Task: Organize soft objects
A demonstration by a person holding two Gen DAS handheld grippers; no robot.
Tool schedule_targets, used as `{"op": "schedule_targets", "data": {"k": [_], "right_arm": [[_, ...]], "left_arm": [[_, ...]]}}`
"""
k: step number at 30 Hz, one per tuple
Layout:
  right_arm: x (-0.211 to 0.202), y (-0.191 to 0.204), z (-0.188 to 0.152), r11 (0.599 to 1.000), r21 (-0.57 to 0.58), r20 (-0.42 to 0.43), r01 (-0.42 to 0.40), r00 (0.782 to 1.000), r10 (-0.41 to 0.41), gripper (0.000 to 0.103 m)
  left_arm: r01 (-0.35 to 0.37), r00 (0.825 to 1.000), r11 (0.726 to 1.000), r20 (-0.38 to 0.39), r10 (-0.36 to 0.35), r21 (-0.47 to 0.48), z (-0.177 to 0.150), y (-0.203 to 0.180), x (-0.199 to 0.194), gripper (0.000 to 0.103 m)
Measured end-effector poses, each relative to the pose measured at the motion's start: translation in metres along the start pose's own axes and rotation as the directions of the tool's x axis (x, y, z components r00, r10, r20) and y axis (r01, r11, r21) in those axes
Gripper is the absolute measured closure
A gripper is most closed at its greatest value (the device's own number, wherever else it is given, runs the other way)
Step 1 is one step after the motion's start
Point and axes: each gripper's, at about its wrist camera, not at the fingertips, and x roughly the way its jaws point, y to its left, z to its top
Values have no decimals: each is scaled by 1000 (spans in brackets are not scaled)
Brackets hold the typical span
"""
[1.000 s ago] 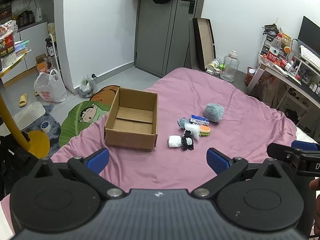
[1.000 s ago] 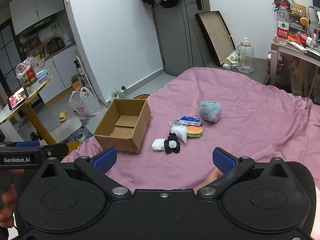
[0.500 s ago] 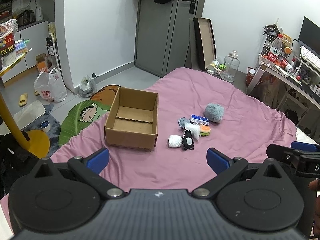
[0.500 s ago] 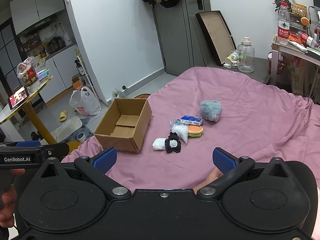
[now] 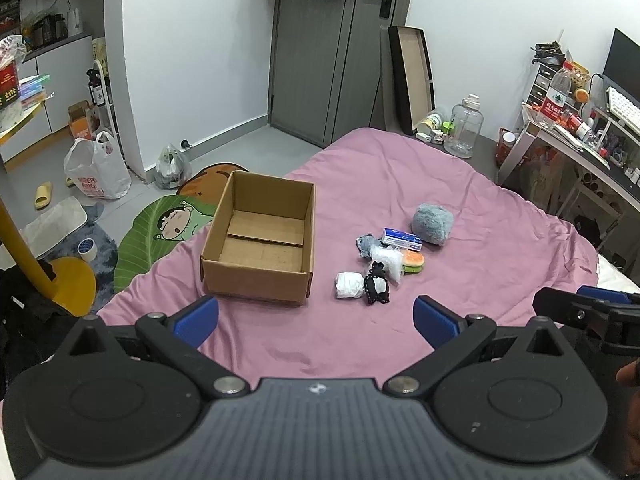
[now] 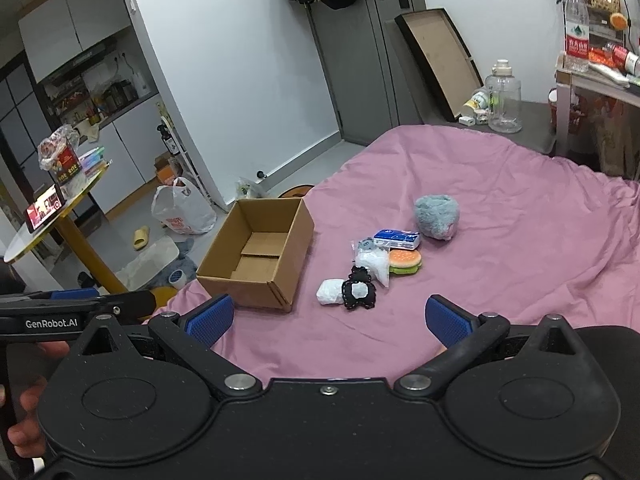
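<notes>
Pink bedsheet (image 5: 500, 240) scene unchanged over the last second: soft items (image 5: 380, 258) remain clustered just right of empty cardboard box (image 5: 260, 242). Left gripper (image 5: 316, 316) and right gripper (image 6: 328, 316) jaws spread, empty. Nothing sorted yet.

Bed (image 5: 400, 184): near end hidden behind gripper bodies. Small grey item (image 5: 365, 243): partly under clear plastic bag (image 5: 387, 258), kind not legible. Print on blue-white packet (image 6: 397, 238): too small to read. Monitor (image 5: 620, 60): cut off by right edge.
</notes>
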Motion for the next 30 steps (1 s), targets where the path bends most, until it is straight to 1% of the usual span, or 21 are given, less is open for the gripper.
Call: {"op": "schedule_targets", "data": {"k": [9,13,15,19,20,25,27,30], "right_arm": [[27,-22,2,999,51,-36,-11,999,13,0],[42,-35,5,997,73,-54,-10,998,14,2],[50,-41,7,996,85,-66,-14,998,20,9],[67,-55,9,993,120,-94,-18,995,29,13],[71,-58,10,992,127,-99,-18,995,31,16],[90,-76,15,986,166,-116,-22,992,42,20],[97,-82,18,985,172,-124,-29,991,51,25],[108,-90,22,983,181,-136,-25,989,50,26]], "left_arm": [[-18,1000,1000,-24,17,-21,7,-1,31,1],[-12,999,999,-34,11,-30,10,-5,45,3],[-12,999,1000,-38,11,-28,12,-10,54,3],[-8,999,1000,-45,7,-25,17,-18,71,3],[-7,999,1000,-46,5,-26,18,-20,75,4],[-1,998,1000,-71,0,-20,24,-30,96,11],[-5,997,1000,-78,3,-16,25,-33,104,13],[-9,995,1000,-99,7,-21,28,-38,118,18]]}}
